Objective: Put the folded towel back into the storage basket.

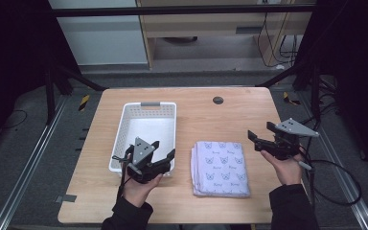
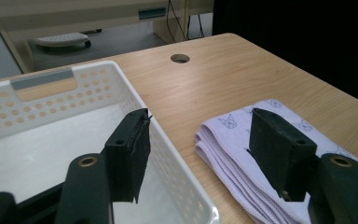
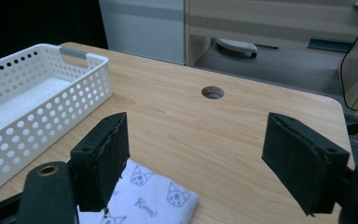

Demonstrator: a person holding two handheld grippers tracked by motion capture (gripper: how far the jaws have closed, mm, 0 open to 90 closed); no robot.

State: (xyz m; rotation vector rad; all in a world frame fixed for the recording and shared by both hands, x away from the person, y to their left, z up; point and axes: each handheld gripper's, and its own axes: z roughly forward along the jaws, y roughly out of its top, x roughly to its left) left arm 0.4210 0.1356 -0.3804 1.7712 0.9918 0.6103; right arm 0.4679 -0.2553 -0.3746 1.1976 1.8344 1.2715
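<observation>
A folded cat-print cloth lies near the surface's front edge, just right of an empty white basket. The left gripper and right gripper hover with jaws apart, holding nothing. Likely next: grasping the cloth's edges for the basket.

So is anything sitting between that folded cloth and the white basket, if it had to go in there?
Nothing visible does. The folded cloth lies on bare table just right of the white basket, which looks empty. Only the basket's own wall stands between them. Both grippers, left and right, are open.
</observation>
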